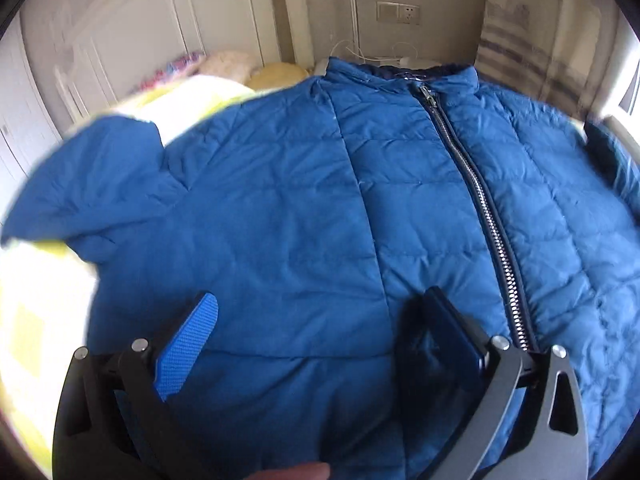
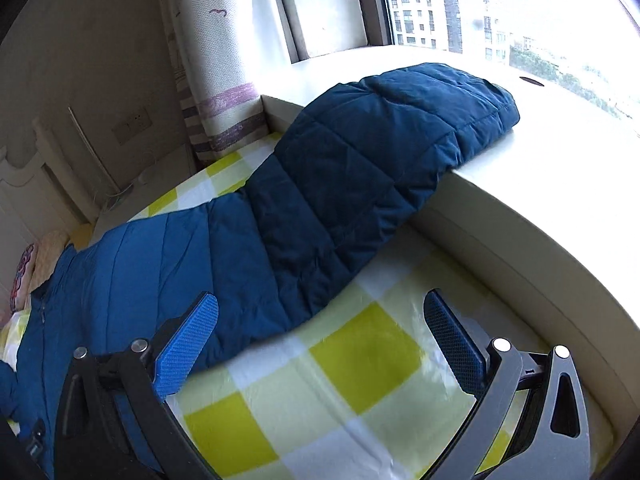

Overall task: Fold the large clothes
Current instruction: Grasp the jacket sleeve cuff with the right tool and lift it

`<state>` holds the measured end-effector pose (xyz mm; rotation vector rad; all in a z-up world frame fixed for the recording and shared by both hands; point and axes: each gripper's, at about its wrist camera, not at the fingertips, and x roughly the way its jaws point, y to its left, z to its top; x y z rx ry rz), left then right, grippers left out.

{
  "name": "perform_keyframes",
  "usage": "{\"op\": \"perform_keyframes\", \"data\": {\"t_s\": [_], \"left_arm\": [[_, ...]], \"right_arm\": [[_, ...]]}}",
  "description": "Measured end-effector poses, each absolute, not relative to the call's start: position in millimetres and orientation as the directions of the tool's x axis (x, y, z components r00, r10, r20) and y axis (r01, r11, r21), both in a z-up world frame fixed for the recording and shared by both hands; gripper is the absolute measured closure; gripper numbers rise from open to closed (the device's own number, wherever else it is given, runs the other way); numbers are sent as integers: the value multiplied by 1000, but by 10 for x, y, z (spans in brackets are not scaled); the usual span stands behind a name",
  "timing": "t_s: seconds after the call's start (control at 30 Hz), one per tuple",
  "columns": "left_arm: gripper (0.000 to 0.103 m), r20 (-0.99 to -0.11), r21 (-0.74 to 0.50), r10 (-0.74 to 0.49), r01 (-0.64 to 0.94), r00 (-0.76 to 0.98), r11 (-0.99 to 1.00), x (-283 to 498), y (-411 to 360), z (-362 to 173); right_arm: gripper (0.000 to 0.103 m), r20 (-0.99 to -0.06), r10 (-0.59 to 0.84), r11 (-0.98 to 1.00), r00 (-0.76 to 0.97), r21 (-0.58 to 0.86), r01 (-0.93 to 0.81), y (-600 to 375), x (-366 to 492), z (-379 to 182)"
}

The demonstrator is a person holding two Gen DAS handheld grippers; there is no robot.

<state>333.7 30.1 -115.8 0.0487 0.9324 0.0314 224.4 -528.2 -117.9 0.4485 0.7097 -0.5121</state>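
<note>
A blue quilted jacket (image 1: 304, 208) lies front-up on the bed, zipped, its silver zipper (image 1: 486, 216) running from the collar to the hem. Its left sleeve (image 1: 96, 184) spreads out to the left. My left gripper (image 1: 320, 300) is open and hovers just above the jacket's lower front, left of the zipper. In the right wrist view the jacket's other sleeve (image 2: 360, 168) stretches out from the body and drapes up onto the window ledge (image 2: 560, 152). My right gripper (image 2: 320, 312) is open and empty above the bedsheet, just in front of that sleeve.
The bed has a yellow-and-white checked sheet (image 2: 360, 360). Pillows (image 1: 240, 68) and a white headboard (image 1: 140, 20) are at the far end. A curtain (image 2: 216, 72) hangs by the window. The ledge's side panel (image 2: 520, 240) runs along the bed's right edge.
</note>
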Motion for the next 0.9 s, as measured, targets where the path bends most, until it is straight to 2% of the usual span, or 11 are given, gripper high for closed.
{"op": "perform_keyframes", "data": {"t_s": [0.07, 0.13, 0.2, 0.27, 0.4, 0.5, 0.57, 0.67, 0.73, 0.87, 0.9], "left_arm": [[2, -805, 2, 5, -7, 593, 1000, 3361, 385, -1182], [2, -804, 19, 17, -2, 595, 1000, 3364, 348, -1198], [2, -804, 17, 15, -2, 595, 1000, 3368, 351, -1206], [2, -803, 17, 15, -2, 595, 1000, 3359, 353, -1216], [2, -803, 15, 13, -2, 595, 1000, 3364, 360, -1217], [2, -803, 13, 12, -2, 595, 1000, 3340, 350, -1211], [2, -803, 12, 11, -2, 595, 1000, 3327, 344, -1202], [2, -802, 0, 1, -2, 597, 1000, 3312, 367, -1195], [2, -800, -11, -8, -2, 600, 1000, 3300, 383, -1190], [2, -797, -22, -17, 0, 604, 1000, 3289, 388, -1188], [2, -797, -20, -16, 0, 603, 1000, 3291, 383, -1186]], "right_arm": [[5, -704, -308, 777, 640, 202, 596, -5416, 2393, -1189], [26, -694, -317, 778, 646, 199, 596, -5505, 2523, -1202], [59, -705, -325, 772, 631, 188, 608, -5537, 2619, -1214], [84, -668, -338, 776, 663, 202, 598, -5498, 2634, -1123], [84, -506, -332, 872, 796, 156, 463, -4879, 2656, -622], [84, -415, -160, 970, 895, 101, 220, -4028, 2757, -291], [84, -403, -33, 999, 915, 10, 41, -3362, 2826, -231], [84, -495, 138, 978, 858, -71, -198, -2468, 2949, -443], [84, -598, 151, 954, 787, -120, -275, -2033, 3030, -761], [67, -763, 158, 924, 626, -109, -366, -1777, 3145, -1415], [55, -750, 177, 924, 638, -96, -370, -1814, 3098, -1396]]}}
